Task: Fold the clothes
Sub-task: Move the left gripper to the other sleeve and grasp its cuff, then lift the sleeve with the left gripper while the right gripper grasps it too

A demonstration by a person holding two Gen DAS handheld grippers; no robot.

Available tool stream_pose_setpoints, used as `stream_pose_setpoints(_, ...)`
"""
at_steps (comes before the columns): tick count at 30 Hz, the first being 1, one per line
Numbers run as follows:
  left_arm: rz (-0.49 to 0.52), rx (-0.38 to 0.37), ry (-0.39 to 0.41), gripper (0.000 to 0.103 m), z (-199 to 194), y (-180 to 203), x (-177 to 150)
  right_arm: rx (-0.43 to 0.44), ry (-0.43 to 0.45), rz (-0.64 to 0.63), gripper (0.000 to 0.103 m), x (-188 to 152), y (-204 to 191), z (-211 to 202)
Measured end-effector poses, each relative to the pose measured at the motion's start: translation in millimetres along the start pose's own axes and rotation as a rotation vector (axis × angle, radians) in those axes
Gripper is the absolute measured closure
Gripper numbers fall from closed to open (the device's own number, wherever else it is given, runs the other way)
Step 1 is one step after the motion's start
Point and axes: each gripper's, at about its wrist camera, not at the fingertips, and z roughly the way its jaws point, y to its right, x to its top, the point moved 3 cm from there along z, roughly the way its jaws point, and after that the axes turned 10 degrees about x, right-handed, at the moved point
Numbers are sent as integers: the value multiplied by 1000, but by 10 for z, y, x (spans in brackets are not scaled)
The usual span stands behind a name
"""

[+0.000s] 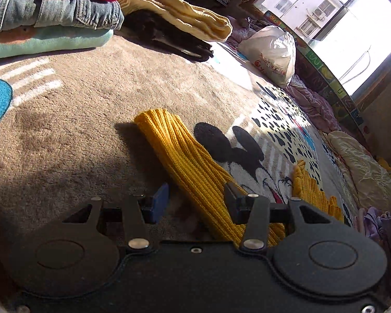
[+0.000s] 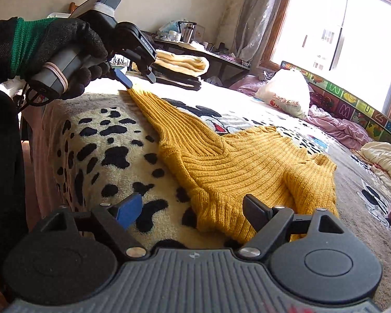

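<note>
Sweater (image 2: 237, 167) lies on the blanket (image 2: 96, 140); soft, floppy, stretchy knit, so we'd grip at cuffs and hem. Left claw (image 1: 195, 204) straddles the sleeve (image 1: 174, 151), half-wide, grip unclear; right claw (image 2: 193, 211) wide, around the hem.

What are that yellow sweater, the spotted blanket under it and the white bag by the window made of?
Yellow sweater: chunky ribbed knit, matte, probably wool or acrylic yarn; the ribs show clearly. Spotted blanket: plush, fuzzy pile, likely fleece, with a soft nap. White bag: thin plastic by its look, crinkled and glossy, with red print.
</note>
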Motion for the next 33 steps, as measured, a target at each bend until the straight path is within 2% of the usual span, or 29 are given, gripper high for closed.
stream_pose_setpoints(2,-53,-32,-9,57,45,-65,-35,-13,-10,-49,20,125,-122,89)
stream_pose_setpoints(4,-52,-51,-7,57,30,-38,-28,-18,-39,-89,21,228,-227,237)
stream_pose_setpoints(8,-93,-108,-27,59,103,19,-37,-20,-101,-116,28,400,-324,585)
stream_pose_setpoints(9,-106,-103,-20,61,141,32,-30,-15,-112,-112,30,439,-328,661)
stream_pose_setpoints(12,-114,-95,-2,85,211,82,16,4,-119,-72,33,533,-312,776)
stream_pose_setpoints(13,-101,-113,10,92,203,130,38,18,-112,-30,33,547,-282,764)
stream_pose_setpoints(14,-80,-131,28,94,180,193,58,34,-104,17,33,556,-246,746)
stream_pose_setpoints(17,43,-192,123,96,2,509,94,86,-51,245,32,491,-16,586)
stream_pose_setpoints(20,212,-244,239,96,-252,936,17,132,39,517,30,298,334,301)
stream_pose_setpoints(22,315,-276,303,96,-419,1225,-106,139,103,691,28,120,601,98)
stream_pose_setpoints(26,518,-341,374,96,-673,1796,-509,168,255,995,25,-251,1140,-280)
stream_pose_setpoints(29,676,-370,399,96,-781,2212,-926,185,387,1136,20,-464,1464,-508)
stream_pose_setpoints(33,883,-371,408,96,-762,2699,-1527,169,512,1211,17,-660,1783,-749)
